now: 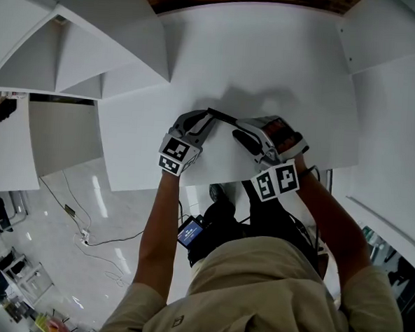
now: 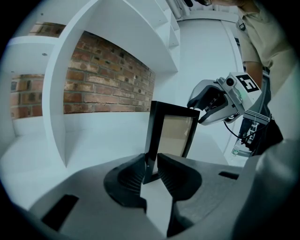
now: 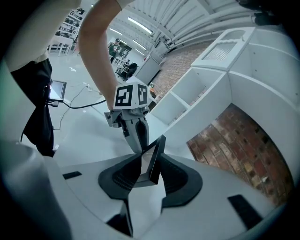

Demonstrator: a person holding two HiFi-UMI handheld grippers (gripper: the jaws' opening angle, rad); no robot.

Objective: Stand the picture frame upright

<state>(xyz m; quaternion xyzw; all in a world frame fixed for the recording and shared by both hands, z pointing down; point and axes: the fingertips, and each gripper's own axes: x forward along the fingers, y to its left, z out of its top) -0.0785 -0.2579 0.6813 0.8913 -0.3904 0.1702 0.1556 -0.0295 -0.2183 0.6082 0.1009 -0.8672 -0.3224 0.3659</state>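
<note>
Our left gripper [image 2: 151, 157] had its ribbed pads pinched narrow on the near edge of the picture frame [image 2: 174, 133]. Our right gripper [image 3: 151, 157] stood wider, the frame's far corner between its pads with a sliver of gap on one side, so not pressing, as far as we could judge. The frame stood about upright on the white shelf [image 1: 269, 67], between the two grippers. With only one thin edge clamped, we judged it could pivot and topple, or skate on that smooth surface once released. It was a slim black rectangular moulding, hard and matte, round a pale pane. A rough brick wall [image 2: 108, 79] lay behind.
</note>
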